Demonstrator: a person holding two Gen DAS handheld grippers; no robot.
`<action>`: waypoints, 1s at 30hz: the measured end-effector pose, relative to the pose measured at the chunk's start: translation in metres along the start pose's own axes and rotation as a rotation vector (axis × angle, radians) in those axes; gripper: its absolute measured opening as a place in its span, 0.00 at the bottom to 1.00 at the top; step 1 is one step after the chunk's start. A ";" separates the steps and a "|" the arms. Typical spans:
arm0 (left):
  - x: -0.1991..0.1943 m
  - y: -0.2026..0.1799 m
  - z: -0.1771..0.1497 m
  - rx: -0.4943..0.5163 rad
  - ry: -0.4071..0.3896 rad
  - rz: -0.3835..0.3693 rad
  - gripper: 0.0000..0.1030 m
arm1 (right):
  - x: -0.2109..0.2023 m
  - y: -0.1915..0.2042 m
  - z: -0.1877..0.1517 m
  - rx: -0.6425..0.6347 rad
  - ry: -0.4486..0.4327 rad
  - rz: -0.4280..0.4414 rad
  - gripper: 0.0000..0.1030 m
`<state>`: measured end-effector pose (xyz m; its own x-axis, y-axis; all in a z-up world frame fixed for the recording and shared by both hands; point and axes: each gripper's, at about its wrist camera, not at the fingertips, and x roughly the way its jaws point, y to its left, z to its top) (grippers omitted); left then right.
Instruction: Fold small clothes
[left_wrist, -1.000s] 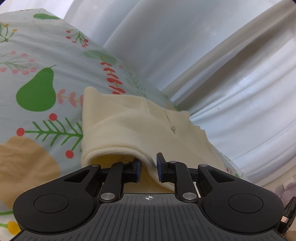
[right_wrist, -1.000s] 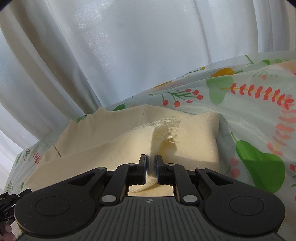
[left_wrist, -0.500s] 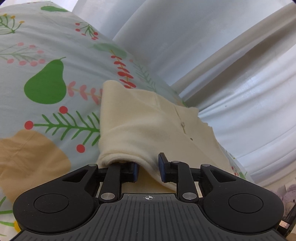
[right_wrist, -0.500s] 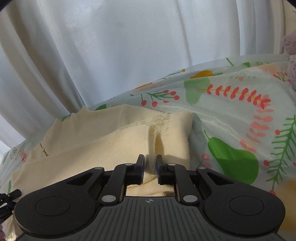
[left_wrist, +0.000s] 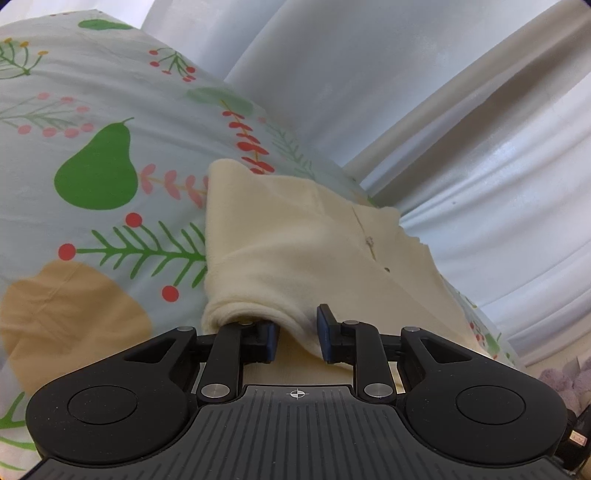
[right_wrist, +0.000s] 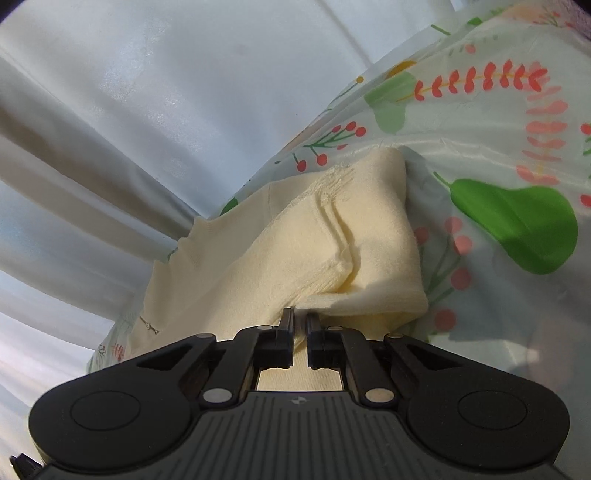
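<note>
We are working with a cream garment (left_wrist: 295, 240) lying folded on a sheet (left_wrist: 92, 92) printed with green pears (left_wrist: 98, 170), red berries and leafy sprigs; what is under the sheet we cannot tell. No boxes, baskets or other containers are showing in either view.

Our left tool (left_wrist: 297, 338) is reaching into the near edge of the garment. Its left finger is tucked under a rolled fold of the cloth, its right finger is sitting on the outside, and a flap of the fabric is hanging in the gap between them. The jaws have been opening a little, and the pads are not pressing the cloth, so this tool is released.

Our right tool (right_wrist: 300, 332) is at the other near corner of the garment (right_wrist: 295, 251). Its jaws have just been closing, and they are now clenched on a thin pinch of the cloth, with only a narrow slit showing between them. The fabric is bunching into ridges just ahead of the tips.

White curtains (left_wrist: 424, 110) are hanging in folds right behind the garment, close to its far edge. A fuzzy purple thing (left_wrist: 565, 380), too cut off to identify, is peeking in at the lower right of the left view.
</note>
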<state>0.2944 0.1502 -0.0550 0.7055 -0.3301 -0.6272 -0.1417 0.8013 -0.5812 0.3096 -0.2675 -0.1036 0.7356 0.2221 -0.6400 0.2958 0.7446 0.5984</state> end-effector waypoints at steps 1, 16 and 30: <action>0.000 0.000 0.000 0.003 0.004 -0.003 0.24 | -0.002 0.000 0.004 -0.047 -0.029 -0.020 0.05; -0.037 -0.034 0.008 0.250 0.013 -0.057 0.54 | -0.044 0.010 0.021 -0.265 -0.053 -0.018 0.48; 0.010 -0.034 0.016 0.220 0.065 0.054 0.50 | -0.008 0.016 0.016 -0.446 -0.117 -0.226 0.05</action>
<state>0.3169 0.1278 -0.0333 0.6535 -0.3093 -0.6909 -0.0187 0.9058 -0.4233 0.3182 -0.2675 -0.0809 0.7542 -0.0286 -0.6560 0.1852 0.9677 0.1707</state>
